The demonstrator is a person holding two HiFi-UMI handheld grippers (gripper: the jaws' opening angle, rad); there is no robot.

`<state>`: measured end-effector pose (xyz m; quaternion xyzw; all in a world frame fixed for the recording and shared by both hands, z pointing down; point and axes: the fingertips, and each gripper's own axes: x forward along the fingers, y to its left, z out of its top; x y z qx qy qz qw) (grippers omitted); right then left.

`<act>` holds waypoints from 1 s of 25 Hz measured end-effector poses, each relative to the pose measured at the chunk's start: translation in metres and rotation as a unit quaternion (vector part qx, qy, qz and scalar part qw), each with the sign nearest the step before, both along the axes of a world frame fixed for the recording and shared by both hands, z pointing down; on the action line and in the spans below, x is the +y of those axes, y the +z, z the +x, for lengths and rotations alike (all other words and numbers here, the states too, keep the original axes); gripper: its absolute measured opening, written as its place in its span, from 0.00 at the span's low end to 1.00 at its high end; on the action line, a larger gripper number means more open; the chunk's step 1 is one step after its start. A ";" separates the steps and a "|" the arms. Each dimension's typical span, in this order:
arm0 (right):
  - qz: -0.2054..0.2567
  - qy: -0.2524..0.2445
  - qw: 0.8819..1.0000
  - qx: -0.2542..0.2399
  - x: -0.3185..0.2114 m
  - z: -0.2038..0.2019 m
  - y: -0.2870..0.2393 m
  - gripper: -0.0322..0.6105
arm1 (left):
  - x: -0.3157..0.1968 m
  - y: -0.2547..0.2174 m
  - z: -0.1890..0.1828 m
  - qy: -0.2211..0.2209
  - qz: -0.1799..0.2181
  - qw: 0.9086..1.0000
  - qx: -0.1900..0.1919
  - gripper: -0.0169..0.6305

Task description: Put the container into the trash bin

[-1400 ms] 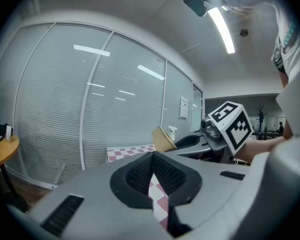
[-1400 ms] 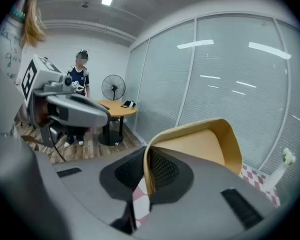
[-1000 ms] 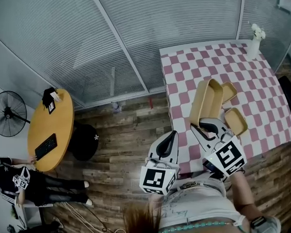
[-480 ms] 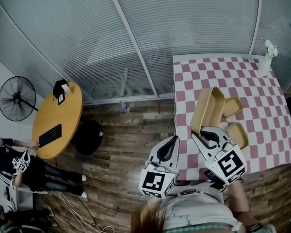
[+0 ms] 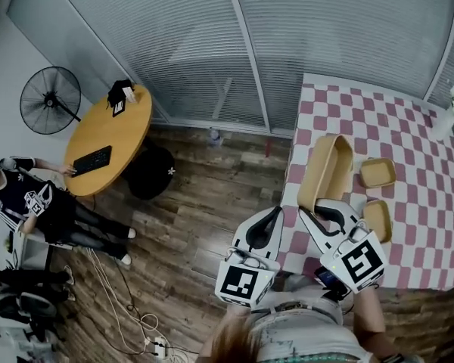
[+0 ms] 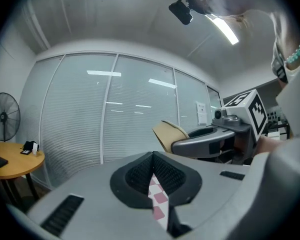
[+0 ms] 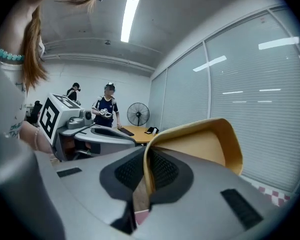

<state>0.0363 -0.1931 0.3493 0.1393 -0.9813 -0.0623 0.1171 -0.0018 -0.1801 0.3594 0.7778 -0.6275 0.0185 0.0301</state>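
Observation:
A long tan container [image 5: 325,169] hangs tilted on its side over the left edge of the pink checked table [image 5: 416,138]. My right gripper [image 5: 310,215] is shut on its near wall. In the right gripper view the thin tan wall [image 7: 200,144] runs up between the right gripper's [image 7: 145,156] pads. My left gripper [image 5: 270,219] hovers beside it over the wooden floor, shut with nothing in it. The left gripper view shows its jaws [image 6: 153,156] closed, with the held container [image 6: 166,132] off to the right. A black round tub [image 5: 150,172], possibly the bin, stands on the floor by the round table.
Two smaller tan trays [image 5: 378,172] [image 5: 377,219] and a white vase [image 5: 446,119] are on the checked table. A yellow round table [image 5: 110,134], a fan [image 5: 51,99], a person [image 5: 30,203] and floor cables [image 5: 129,308] are at the left. A glass wall with blinds [image 5: 212,44] runs behind.
The head view has swung left: the checked table has slid right and more floor, the fan and the person show. Both grippers and the held container keep their places relative to each other.

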 end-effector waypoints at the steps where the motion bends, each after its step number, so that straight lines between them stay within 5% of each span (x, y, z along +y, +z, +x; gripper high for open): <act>1: 0.002 -0.010 1.000 0.005 0.004 -0.004 0.001 0.06 | 0.004 -0.001 -0.004 -0.009 0.001 1.000 0.000 0.04; 10: -0.002 -0.039 0.999 0.015 0.051 -0.060 0.009 0.06 | 0.049 0.001 -0.056 -0.035 -0.005 0.999 -0.006 0.04; 25: -0.021 -0.064 0.998 0.013 0.178 -0.214 0.019 0.06 | 0.179 0.012 -0.214 -0.076 -0.019 0.997 -0.010 0.04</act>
